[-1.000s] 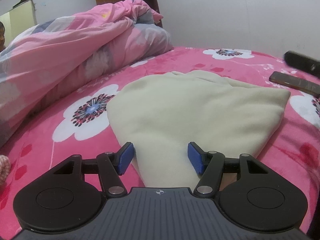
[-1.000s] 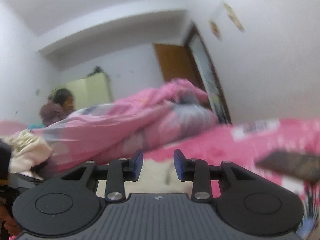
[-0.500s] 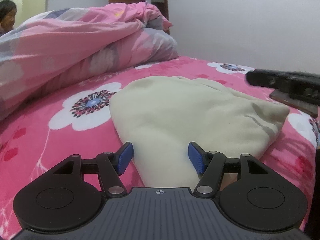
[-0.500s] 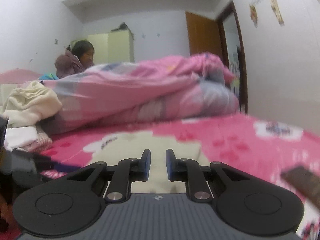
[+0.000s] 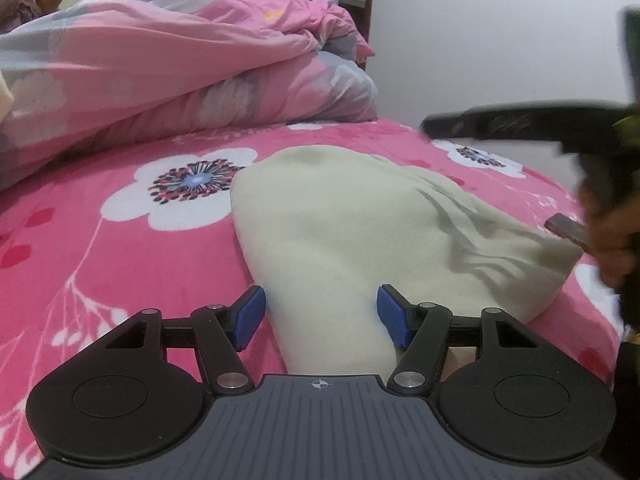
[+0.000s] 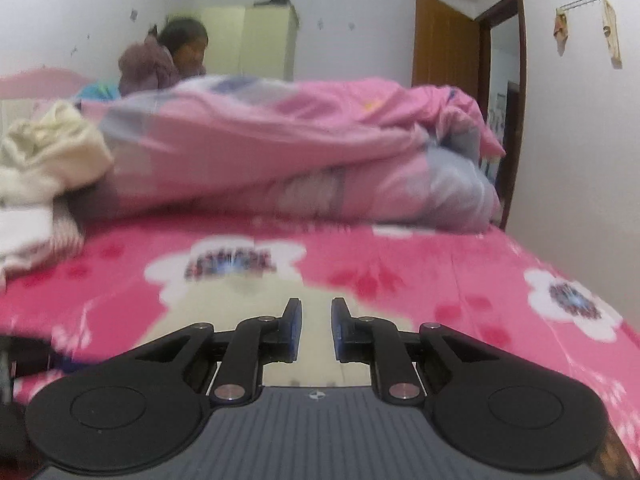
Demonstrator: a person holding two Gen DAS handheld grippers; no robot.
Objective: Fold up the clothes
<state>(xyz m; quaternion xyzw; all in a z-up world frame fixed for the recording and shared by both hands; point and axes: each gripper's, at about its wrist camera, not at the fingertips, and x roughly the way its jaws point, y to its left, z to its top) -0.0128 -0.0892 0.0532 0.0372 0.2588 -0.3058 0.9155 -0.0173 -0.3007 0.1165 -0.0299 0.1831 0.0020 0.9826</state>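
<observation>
Cream fleece garment [image 5: 360,236], softly rounded, is spread on the flowered pink bedspread [image 5: 100,264]. It is straddled by the left gripper [image 5: 320,316], wide open and gripping nothing. The right gripper [image 6: 316,330], just narrowed, is seen nearly closed and empty.

Cream garment [image 5: 360,240] is showing as soft matt fleecy cloth, lightly creased at one side. Bedsheet [image 5: 120,280] is looking like plush pink floral fabric. Quilt [image 5: 180,72] is reading as smooth thin cotton. Left gripper [image 5: 320,312] is showing matt black plastic, ribbed blue pads, shiny metal pins. Door [image 6: 444,44] is looking like brown wood.
</observation>
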